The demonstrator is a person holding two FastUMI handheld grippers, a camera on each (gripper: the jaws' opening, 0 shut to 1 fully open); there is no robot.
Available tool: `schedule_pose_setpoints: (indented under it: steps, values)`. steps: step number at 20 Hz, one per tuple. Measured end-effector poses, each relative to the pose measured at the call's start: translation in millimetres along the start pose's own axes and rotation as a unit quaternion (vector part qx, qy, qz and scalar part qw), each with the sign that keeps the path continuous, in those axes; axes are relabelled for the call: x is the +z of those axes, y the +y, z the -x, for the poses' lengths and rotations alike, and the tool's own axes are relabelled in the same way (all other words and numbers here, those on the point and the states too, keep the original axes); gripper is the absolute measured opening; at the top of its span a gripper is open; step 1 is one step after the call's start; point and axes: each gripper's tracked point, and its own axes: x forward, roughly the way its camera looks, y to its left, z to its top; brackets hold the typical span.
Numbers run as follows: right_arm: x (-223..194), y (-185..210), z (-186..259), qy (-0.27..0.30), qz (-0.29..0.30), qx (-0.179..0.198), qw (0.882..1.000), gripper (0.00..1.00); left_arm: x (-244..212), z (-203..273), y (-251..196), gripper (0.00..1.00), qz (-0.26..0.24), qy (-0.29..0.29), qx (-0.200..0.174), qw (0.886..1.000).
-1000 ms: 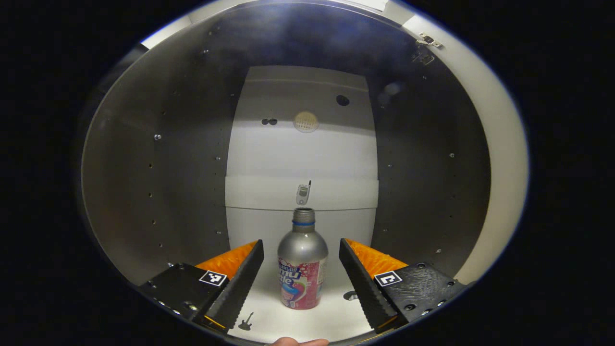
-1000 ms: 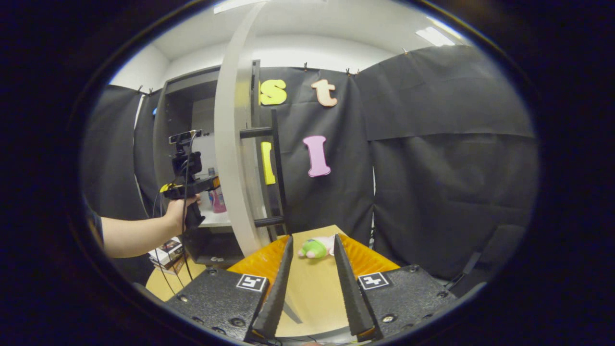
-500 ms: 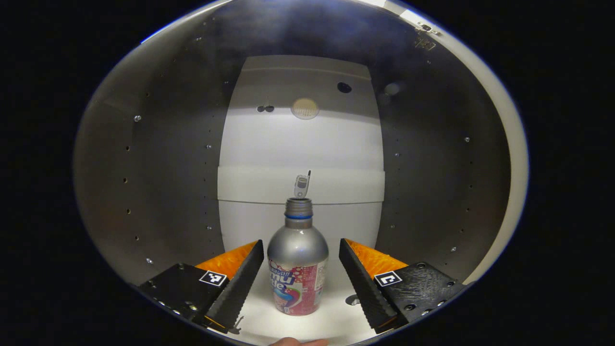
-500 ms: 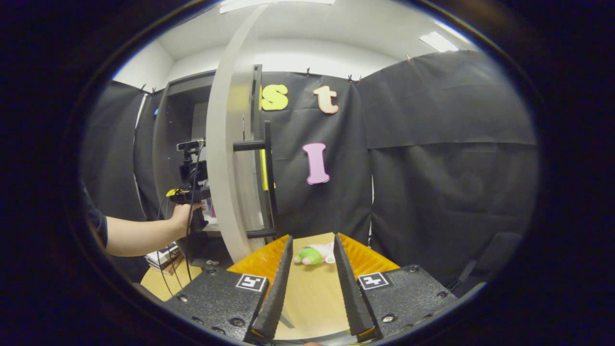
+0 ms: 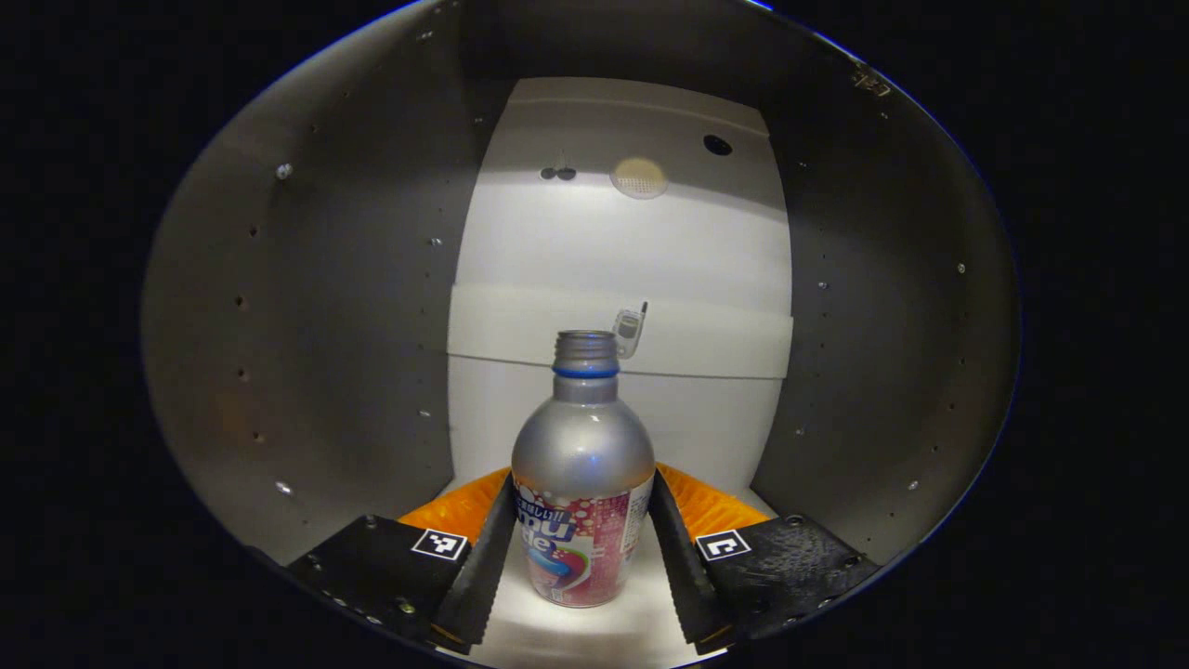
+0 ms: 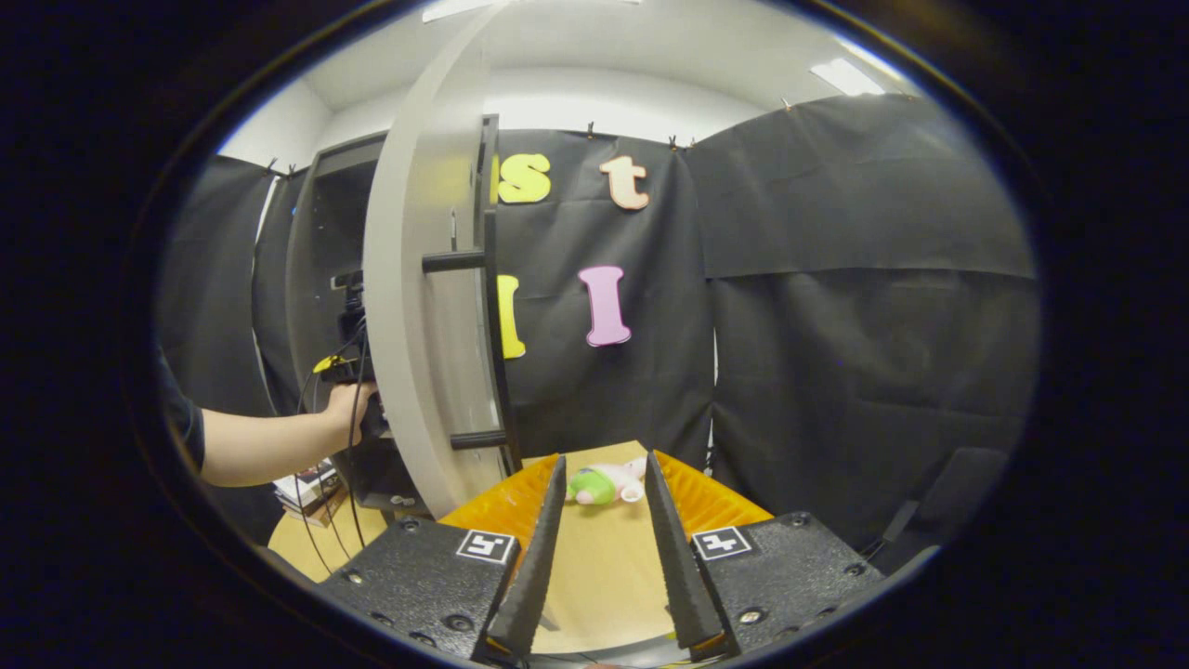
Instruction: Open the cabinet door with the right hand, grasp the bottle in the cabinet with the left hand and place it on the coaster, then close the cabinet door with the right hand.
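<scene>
The bottle [image 5: 581, 483] stands upright on the cabinet [image 5: 307, 307] shelf, open neck at 12 o'clock, smooth metal shoulder, printed label. The left gripper [image 5: 581, 548] is level; its serrated fingers [image 5: 480, 567] touch both sides of the label. The right gripper [image 6: 602, 548], fingers narrow and holding nothing, hovers over the wooden tabletop [image 6: 594, 548] beside the open cabinet door [image 6: 418, 316] at 10 o'clock.

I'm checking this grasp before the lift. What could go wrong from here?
1. The left gripper flanks the bottle low on its label; the tall, uncapped bottle could tip or spill on lifting.
2. The cabinet walls stand close around; a tilted pull-out could clip them.
3. The open cabinet door sits beside the person's hand, so the arm may bump it.
</scene>
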Motion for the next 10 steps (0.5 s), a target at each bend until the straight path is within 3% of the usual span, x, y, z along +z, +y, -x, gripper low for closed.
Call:
schedule_pose_setpoints:
  steps: [6, 10]
  values:
    - [-4.0, 0.2, -9.0, 0.002, 0.0, 0.016, 1.0, 0.56, 39.1, 65.7, -31.0, 0.74, -0.042, -0.06, -0.053, 0.996]
    - [0.4, -6.9, -13.0, -0.009, 0.014, 0.028, 0.999, 0.57, 28.7, 124.6, -48.8, 0.74, -0.065, -0.044, -0.081, 0.994]
